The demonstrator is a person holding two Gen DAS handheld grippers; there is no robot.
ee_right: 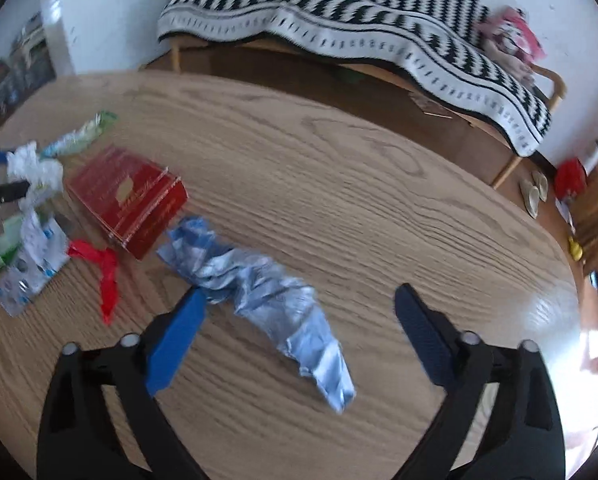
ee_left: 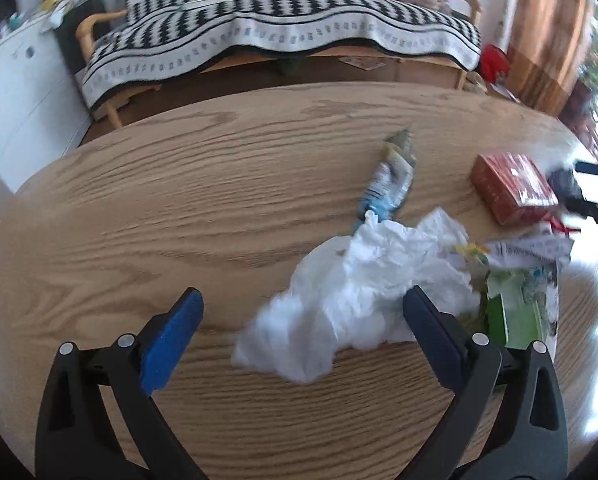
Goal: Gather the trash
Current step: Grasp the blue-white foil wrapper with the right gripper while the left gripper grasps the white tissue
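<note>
Trash lies scattered on a round wooden table (ee_left: 139, 208). My left gripper (ee_left: 303, 300) is open, and a crumpled white tissue (ee_left: 351, 296) lies between its fingers. Beyond it lie a twisted blue-green wrapper (ee_left: 391, 176), a red box (ee_left: 511, 188) and a green-white packet (ee_left: 519, 304). My right gripper (ee_right: 299, 296) is open over a crumpled silvery-blue foil wrapper (ee_right: 275, 300). To its left lie the red box (ee_right: 131, 196), a red plastic scrap (ee_right: 103, 272), a blister pack (ee_right: 27, 276) and the white tissue (ee_right: 31, 168).
A bench with a black-and-white patterned blanket (ee_left: 283, 28) stands beyond the table. A white cabinet (ee_left: 15, 92) is at the left. A wooden door (ee_left: 547, 32) is at the right. The right gripper's body (ee_left: 591, 196) shows at the left wrist view's right edge.
</note>
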